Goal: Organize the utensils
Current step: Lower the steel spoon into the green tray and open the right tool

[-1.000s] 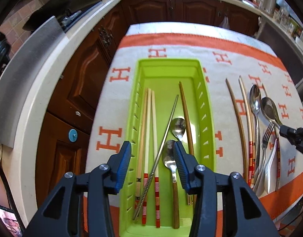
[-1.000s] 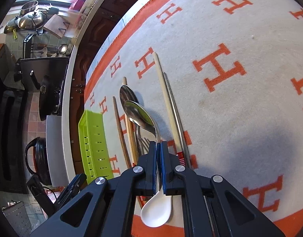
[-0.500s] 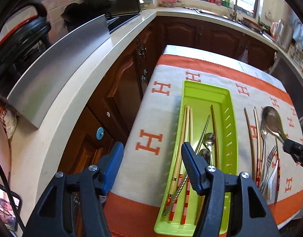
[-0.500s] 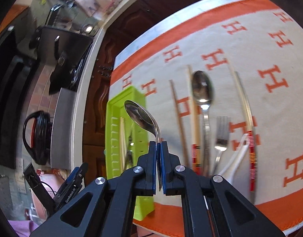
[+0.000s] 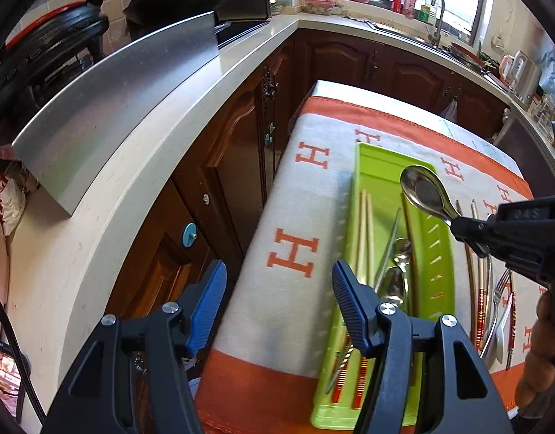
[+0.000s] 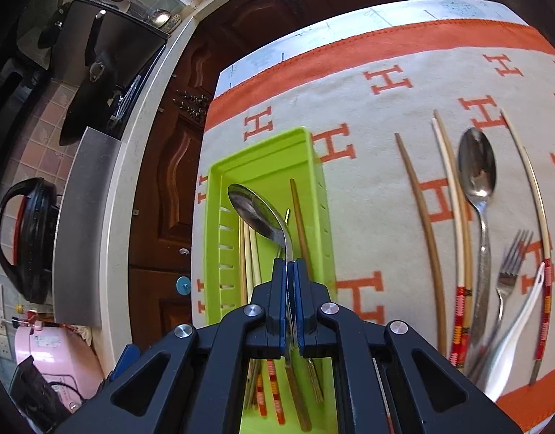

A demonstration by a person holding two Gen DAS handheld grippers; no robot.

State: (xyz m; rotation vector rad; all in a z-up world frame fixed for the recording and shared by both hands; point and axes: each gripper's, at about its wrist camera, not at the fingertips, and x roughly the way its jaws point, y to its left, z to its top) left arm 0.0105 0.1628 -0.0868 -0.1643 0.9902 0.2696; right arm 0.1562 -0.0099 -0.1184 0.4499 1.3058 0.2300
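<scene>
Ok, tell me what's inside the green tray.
The green tray holds pale chopsticks, one brown chopstick, a metal chopstick and two spoons. The right gripper and its spoon cover the middle.

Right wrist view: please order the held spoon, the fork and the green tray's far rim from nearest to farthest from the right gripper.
1. Held spoon, clamped in the right gripper, over the tray.
2. Green tray, far rim ahead, beyond the spoon bowl.
3. Fork, far right on the cloth.
</scene>
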